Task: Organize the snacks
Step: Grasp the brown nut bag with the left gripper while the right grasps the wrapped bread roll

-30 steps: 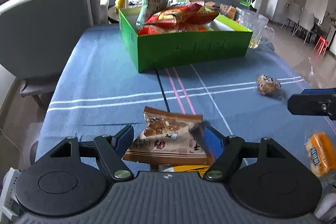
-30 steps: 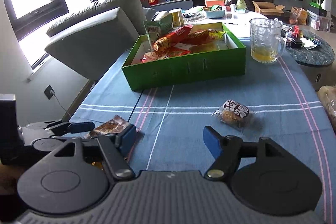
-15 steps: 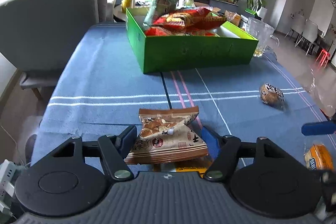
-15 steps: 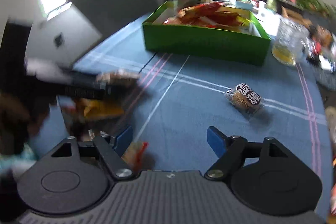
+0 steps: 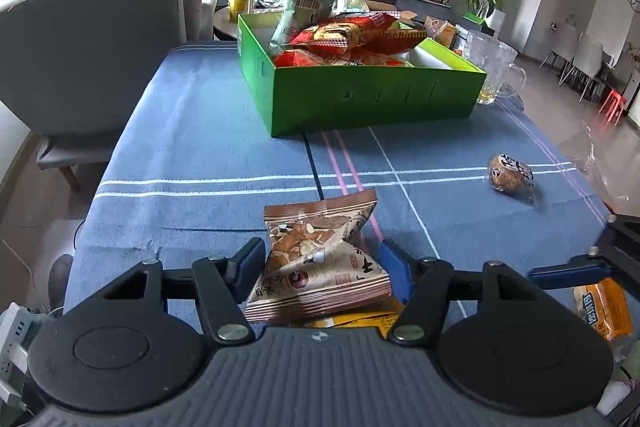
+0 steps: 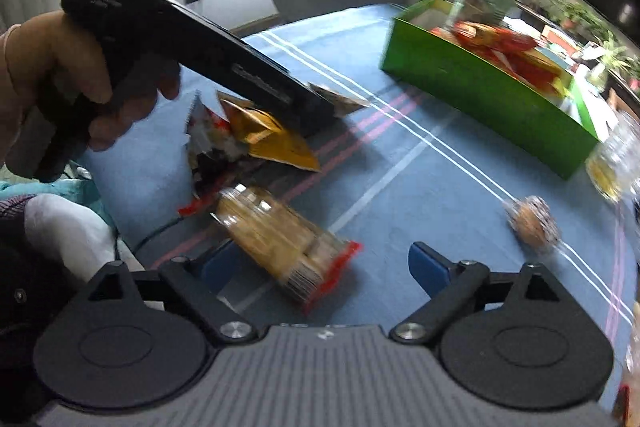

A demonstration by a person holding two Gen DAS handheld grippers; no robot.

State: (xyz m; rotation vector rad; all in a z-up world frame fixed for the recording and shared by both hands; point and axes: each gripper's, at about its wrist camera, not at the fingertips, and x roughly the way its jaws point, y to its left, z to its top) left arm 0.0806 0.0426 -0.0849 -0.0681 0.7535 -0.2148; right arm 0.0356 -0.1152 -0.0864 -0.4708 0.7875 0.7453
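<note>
Nearest, the left claw [image 5: 322,269] pinches the brown crinkled-foil nut packet [image 5: 320,263], which now rides higher off the blue striped counter [image 5: 200,147] than a second ago, so the lift looks under way. The right claw [image 6: 316,267], spread wide and empty, has swung round from the far side to hover over the clear-wrapped biscuit pack with red ends [image 6: 280,239], probably its next pick. Farther off lies the small round wrapped cake [image 5: 512,175], unmoved. Beyond it stands the green cardboard box [image 5: 360,95], already holding red bags, where the packet likely belongs.
</note>
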